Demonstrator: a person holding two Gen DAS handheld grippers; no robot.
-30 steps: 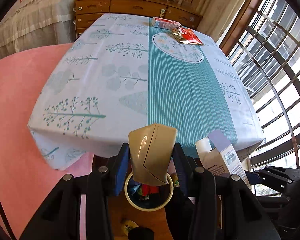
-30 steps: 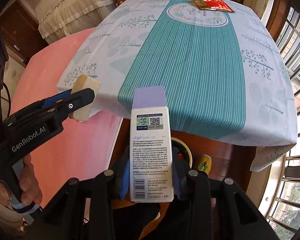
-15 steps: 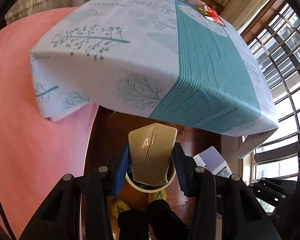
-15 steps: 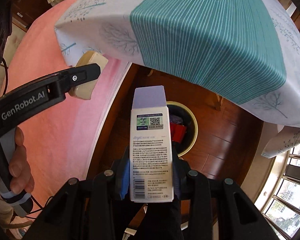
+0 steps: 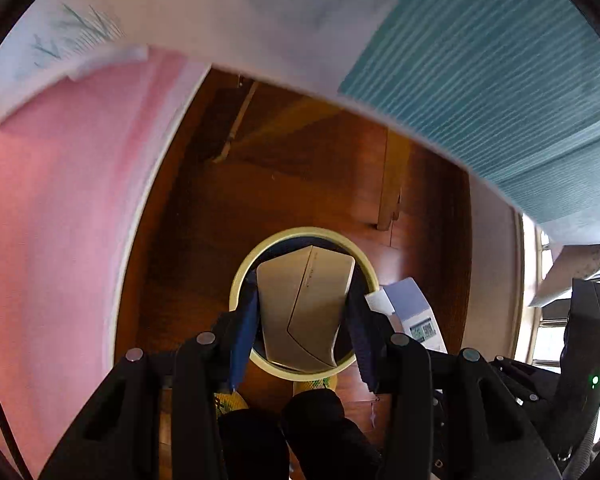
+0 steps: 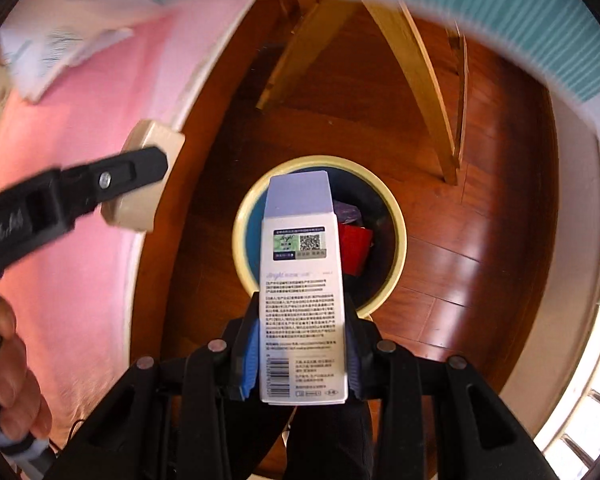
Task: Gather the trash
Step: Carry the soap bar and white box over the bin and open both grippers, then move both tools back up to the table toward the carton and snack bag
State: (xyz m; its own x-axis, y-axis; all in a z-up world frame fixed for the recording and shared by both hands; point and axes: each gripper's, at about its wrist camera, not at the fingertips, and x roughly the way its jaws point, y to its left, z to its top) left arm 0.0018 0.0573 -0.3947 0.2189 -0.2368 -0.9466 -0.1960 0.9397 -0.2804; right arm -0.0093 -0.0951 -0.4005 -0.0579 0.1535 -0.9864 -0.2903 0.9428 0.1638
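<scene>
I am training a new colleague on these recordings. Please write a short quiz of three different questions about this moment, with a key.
1. True or false: the left claw holds a beige box above the yellow-rimmed bin.
2. What does the right claw grip?
A. a red packet
B. a white carton with a lilac flap
C. nothing
3. Fill in: the bin stands on the ____ floor, beside the pink rug.

Key
1. True; both pads press on its sides.
2. B; the white carton is clamped, its flap over the bin's opening.
3. Wooden; the wooden floor surrounds the bin, which already contains something red.
</scene>
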